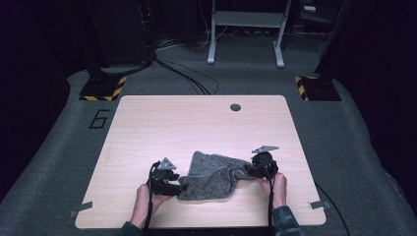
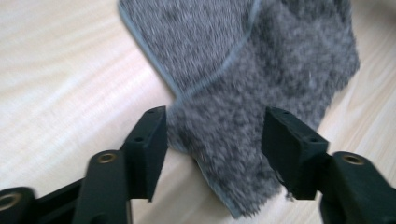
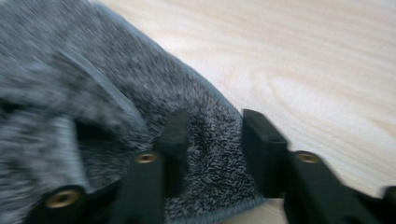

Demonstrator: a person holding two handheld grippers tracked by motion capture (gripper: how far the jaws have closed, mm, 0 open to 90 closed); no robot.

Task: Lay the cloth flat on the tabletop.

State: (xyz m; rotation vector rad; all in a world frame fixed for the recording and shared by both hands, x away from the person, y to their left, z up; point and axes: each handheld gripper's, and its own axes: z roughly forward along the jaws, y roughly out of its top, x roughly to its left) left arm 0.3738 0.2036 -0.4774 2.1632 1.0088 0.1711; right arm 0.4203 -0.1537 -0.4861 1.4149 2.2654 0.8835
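A fluffy grey towel (image 1: 211, 174) lies bunched and partly folded on the near middle of the light wooden table (image 1: 196, 118). My left gripper (image 1: 179, 187) is at the towel's left end, held in a hand. In the left gripper view the towel (image 2: 261, 56) runs between the jaws of the left gripper (image 2: 215, 135), which stand apart without pinching it. My right gripper (image 1: 251, 172) is at the towel's right end. In the right gripper view the towel (image 3: 70, 70) has a hemmed corner between the parted jaws of the right gripper (image 3: 215, 140).
A dark round hole (image 1: 235, 107) sits near the table's far edge. Strips of tape (image 1: 81, 209) mark the near corners. Beyond the table are grey carpet, cables, a white frame (image 1: 246, 29) and black stand bases with yellow stripes (image 1: 103, 88).
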